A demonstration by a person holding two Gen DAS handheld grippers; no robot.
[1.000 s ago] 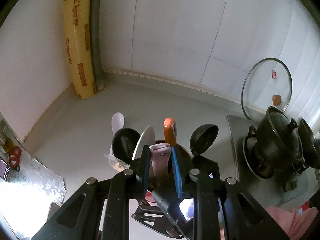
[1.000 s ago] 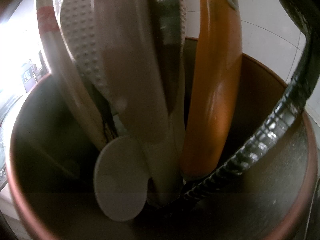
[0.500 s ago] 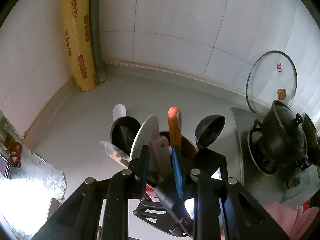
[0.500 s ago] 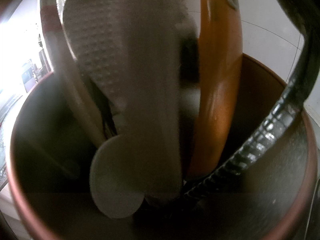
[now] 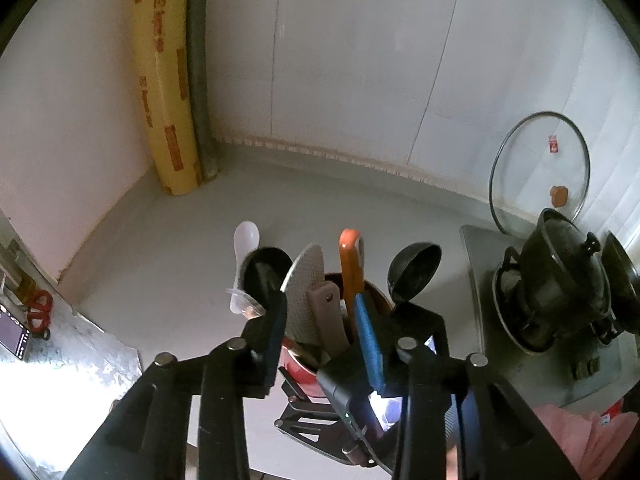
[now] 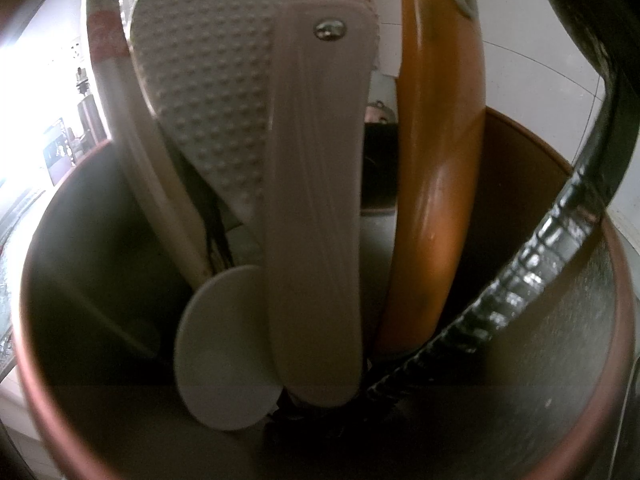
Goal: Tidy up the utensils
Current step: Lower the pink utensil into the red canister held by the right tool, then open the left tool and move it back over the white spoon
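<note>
Left wrist: left gripper [image 5: 322, 332] spread apart above red holder [image 5: 298, 364] on grey worktop [image 5: 168, 264]; pale handle [image 5: 326, 320] between its fingers, untouched. Pot [image 5: 560, 276] on stove at right.
Right wrist: looks into holder [image 6: 560, 360]; pale handle [image 6: 316, 220] beside orange handle [image 6: 436, 200]. Right gripper state: cannot tell.

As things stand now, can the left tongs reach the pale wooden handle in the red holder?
Probably yes. The left tongs are open and the pale wooden handle stands between their fingers, above the red holder. The dotted rice paddle and orange handle crowd close on either side.
</note>
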